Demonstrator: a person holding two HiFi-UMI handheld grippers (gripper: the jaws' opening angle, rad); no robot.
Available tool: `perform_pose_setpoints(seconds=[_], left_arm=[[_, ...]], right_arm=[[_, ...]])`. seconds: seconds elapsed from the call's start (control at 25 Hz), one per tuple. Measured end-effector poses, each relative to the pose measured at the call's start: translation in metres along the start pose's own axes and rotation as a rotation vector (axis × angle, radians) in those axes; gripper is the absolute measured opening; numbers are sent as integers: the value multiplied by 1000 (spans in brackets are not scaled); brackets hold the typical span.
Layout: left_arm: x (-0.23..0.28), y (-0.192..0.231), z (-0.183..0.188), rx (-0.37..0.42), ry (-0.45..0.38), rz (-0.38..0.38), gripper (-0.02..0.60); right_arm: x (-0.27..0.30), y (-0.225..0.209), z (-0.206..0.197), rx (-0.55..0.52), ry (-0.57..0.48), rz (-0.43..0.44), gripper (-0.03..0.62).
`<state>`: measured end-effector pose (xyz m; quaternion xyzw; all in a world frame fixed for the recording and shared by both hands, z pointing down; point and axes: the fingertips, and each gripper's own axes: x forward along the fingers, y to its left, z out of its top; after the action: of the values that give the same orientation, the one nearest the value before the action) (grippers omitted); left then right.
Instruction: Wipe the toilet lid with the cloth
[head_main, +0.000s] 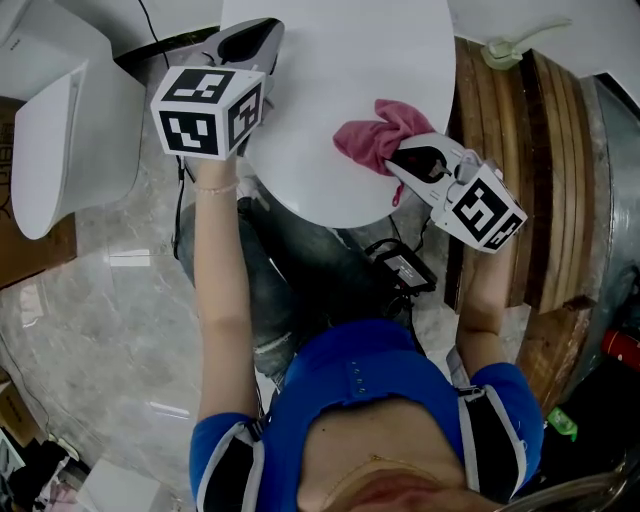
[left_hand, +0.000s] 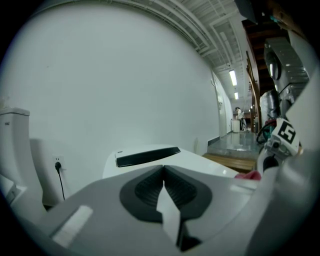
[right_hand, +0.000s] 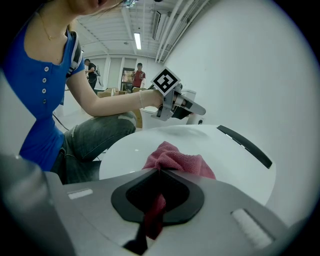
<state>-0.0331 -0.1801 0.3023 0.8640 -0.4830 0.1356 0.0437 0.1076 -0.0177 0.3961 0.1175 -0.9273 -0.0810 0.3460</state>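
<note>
The pale marble floor (head_main: 110, 300) fills the lower left of the head view. Above it the closed, glossy white oval toilet lid (head_main: 340, 70) takes up the top centre. A second white ceramic fixture (head_main: 60, 130) stands to the left, apart from the lid. A platform of brown wooden slats (head_main: 520, 160) runs down the lid's right side. The person in a blue top (head_main: 350, 400) and grey jeans crouches at the lid's near end, with the knees against it. A small black power box (head_main: 402, 266) with its cable lies on the floor between the knees and the slats. In the left gripper view, a black plug (left_hand: 57, 164) sits in a wall socket beside the white fixture, and a long black strip (left_hand: 147, 156) crosses the back of the toilet.

The crumpled pink terry cloth (head_main: 378, 134) lies on the right half of the lid, close to its near edge. The right claw (head_main: 396, 160) comes at it from the right and pinches its near fold. In the right gripper view the claw (right_hand: 159, 172) is clamped on the cloth (right_hand: 175, 160). Most of the cloth is bunched on the lid just ahead of the tips, and a darker tail of it hangs back between the jaws.

The left claw (head_main: 250, 36) sits at the lid's left rim, well apart from the cloth. Its jaws (left_hand: 163, 171) are pressed together with nothing between them.
</note>
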Motion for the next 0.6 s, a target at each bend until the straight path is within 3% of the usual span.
perform_pose_setpoints(seconds=[0.6], left_arm=[[-4,6,3,-20,-17,-2,2]], right_arm=[[3,11,4,-36,39,14,11]])
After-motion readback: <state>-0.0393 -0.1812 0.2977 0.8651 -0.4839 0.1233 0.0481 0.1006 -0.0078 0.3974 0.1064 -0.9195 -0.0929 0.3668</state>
